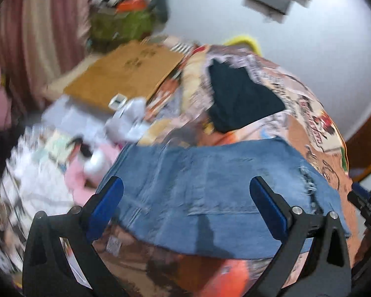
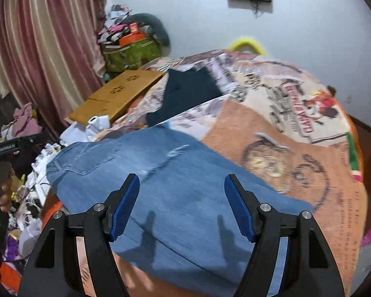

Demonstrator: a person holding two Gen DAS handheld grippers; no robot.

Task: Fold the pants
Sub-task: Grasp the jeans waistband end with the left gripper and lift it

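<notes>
Blue denim pants (image 1: 210,193) lie folded flat on a printed bedspread (image 1: 309,128). In the right wrist view the pants (image 2: 175,188) spread from the left, with a back pocket at the far left and a frayed rip near the middle. My left gripper (image 1: 185,198) is open and empty, its jaws wide apart above the denim. My right gripper (image 2: 181,198) is open and empty, hovering over the pants' near part. The right gripper's body (image 1: 366,208) shows at the right edge of the left wrist view.
A dark folded garment (image 2: 185,94) lies farther back on the bedspread (image 2: 296,148). A cardboard sheet (image 2: 118,96), white items and loose clutter (image 2: 37,173) sit to the left. Curtains (image 2: 42,49) hang at the left, a bag pile (image 2: 131,49) behind, a white wall beyond.
</notes>
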